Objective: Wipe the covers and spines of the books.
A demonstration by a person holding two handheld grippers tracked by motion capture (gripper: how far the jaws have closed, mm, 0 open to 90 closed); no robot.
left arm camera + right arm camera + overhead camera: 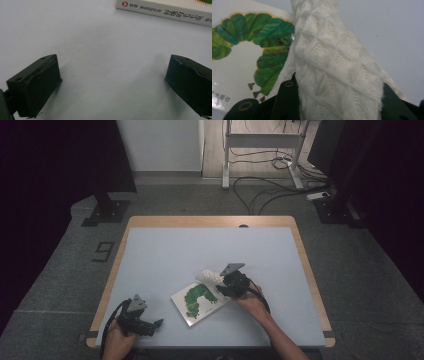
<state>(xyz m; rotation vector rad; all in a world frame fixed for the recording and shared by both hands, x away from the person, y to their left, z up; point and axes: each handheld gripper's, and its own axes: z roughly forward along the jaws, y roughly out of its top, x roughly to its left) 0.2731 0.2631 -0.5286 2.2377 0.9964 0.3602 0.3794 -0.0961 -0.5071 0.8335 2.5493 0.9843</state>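
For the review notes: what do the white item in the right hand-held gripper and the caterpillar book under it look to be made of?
White knitted cloth: soft yarn, probably cotton or wool, matte; raised diamond stitches and fuzzy edges show where it sits bunched between the right hand-held gripper's jaws.
Picture book with a green caterpillar cover: paper or card, likely coated; the cover shows a slight sheen, and the spine looks stiff and square-edged.

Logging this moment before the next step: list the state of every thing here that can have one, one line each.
Book: closed, lying flat on the table, caterpillar cover up.
White knitted cloth: bunched, clamped between the right gripper's jaws, hanging over the book's far corner.
Right gripper: shut on the cloth.
Left gripper: open, nothing between its jaws, low over the table near the book's spine.
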